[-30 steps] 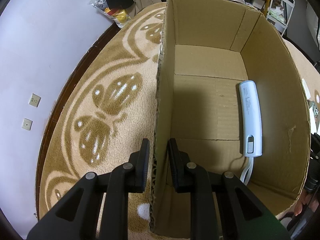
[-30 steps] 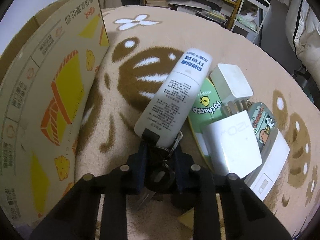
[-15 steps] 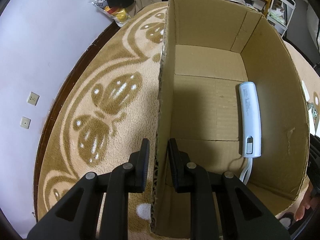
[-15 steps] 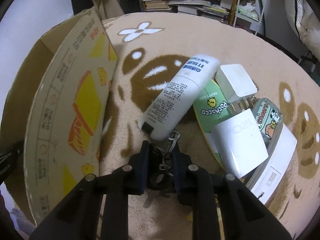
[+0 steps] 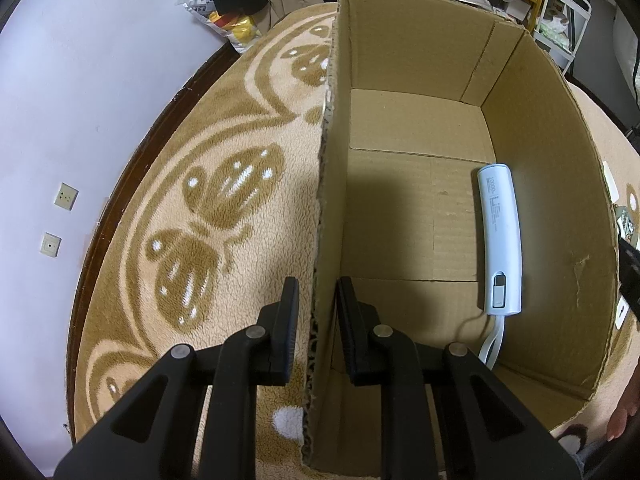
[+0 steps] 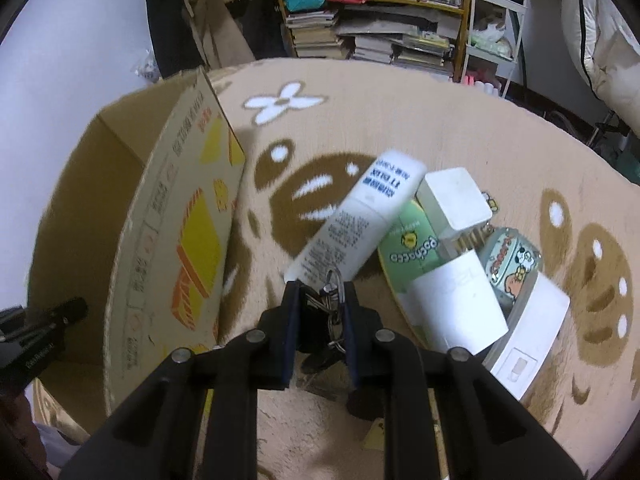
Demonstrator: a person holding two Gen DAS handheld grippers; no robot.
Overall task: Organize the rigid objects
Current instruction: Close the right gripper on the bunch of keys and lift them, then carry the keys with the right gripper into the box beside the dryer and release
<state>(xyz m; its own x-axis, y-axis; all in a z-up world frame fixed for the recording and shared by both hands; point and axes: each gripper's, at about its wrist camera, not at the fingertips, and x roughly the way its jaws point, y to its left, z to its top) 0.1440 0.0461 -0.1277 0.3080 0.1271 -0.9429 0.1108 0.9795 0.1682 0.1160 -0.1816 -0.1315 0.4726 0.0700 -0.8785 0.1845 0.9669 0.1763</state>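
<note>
My left gripper (image 5: 318, 292) is shut on the left wall of an open cardboard box (image 5: 326, 184), one finger outside and one inside. A white power bank (image 5: 502, 240) with a cable lies on the box floor by the right wall. In the right wrist view my right gripper (image 6: 318, 296) is shut on a bunch of keys (image 6: 324, 320), lifted above the rug. Beyond it lie a white tube (image 6: 356, 224), a green round tin (image 6: 408, 252), white chargers (image 6: 456, 308) and a cartoon-printed case (image 6: 510, 256). The box (image 6: 180, 248) stands to the left.
A beige rug with brown patterns (image 5: 208, 208) covers the floor. A white flat device (image 6: 528, 344) lies under the pile on the right. Bookshelves with stacked books (image 6: 376, 44) and a white rack (image 6: 492, 36) stand at the back. A wall with sockets (image 5: 64, 196) is far left.
My right gripper has risen and pulled back with the keys, so the tube and pile sit farther away and the box's open top has come into view. The left gripper stays on the wall.
</note>
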